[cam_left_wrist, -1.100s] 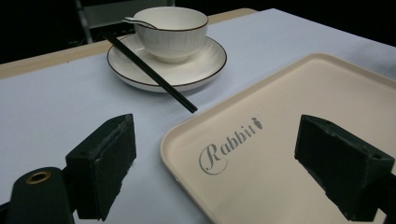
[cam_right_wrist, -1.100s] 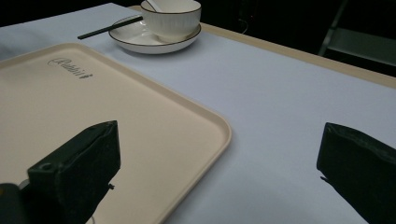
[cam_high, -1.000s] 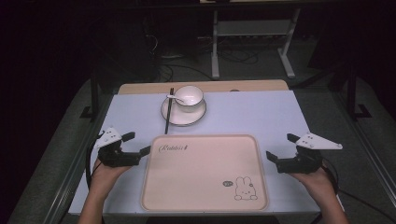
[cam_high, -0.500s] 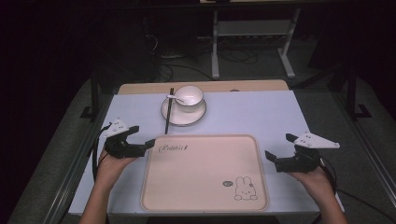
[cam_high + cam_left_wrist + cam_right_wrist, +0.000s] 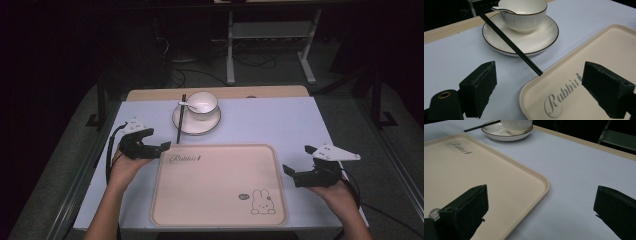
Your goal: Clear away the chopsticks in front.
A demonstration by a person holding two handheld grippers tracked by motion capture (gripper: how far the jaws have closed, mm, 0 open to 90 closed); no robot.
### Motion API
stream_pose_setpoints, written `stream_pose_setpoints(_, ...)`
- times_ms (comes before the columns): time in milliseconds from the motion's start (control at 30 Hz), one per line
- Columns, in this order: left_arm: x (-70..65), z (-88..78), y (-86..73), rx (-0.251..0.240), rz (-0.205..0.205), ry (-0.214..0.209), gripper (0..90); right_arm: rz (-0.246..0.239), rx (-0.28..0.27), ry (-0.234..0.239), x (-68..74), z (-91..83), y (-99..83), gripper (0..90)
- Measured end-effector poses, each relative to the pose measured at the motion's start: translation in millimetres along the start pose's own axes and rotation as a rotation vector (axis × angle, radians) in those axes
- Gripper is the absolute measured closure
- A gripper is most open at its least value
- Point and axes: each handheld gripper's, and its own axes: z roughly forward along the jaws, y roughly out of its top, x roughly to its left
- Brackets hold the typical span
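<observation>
Left gripper (image 5: 162, 146): jaws wide, empty, at the tray's (image 5: 220, 220) 10 o'clock corner, straddling its rim. Chopstick (image 5: 511, 45) tip just ahead at 12, leaning on the saucer (image 5: 544, 41); bowl (image 5: 524, 15) and spoon (image 5: 504, 10) beyond. Right gripper (image 5: 290, 172): jaws wide, empty, at the tray's 3 o'clock edge.

The chopstick (image 5: 510, 43) juts off the saucer (image 5: 541, 42) toward the tray (image 5: 579, 100) corner ahead of the left gripper (image 5: 539, 92)

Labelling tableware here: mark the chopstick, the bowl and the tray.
chopstick (image 5: 511, 45), left gripper view, middle of its black shaft.
bowl (image 5: 202, 106), high view, outer side wall.
tray (image 5: 534, 173), right gripper view, raised rim near its corner.
</observation>
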Motion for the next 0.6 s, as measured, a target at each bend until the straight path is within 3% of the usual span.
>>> stream_pose_setpoints(233,9.6,15.8,12.1,0.046,0.015,0.012,12.3,0.008,-0.007,-0.009,-0.2,-0.4,0.5,0.0)
stream_pose_setpoints(600,20.0,41.3,30.2,0.069,-0.01,0.036,13.5,0.015,-0.01,0.0,-1.3,1.1,1.3,0.0)
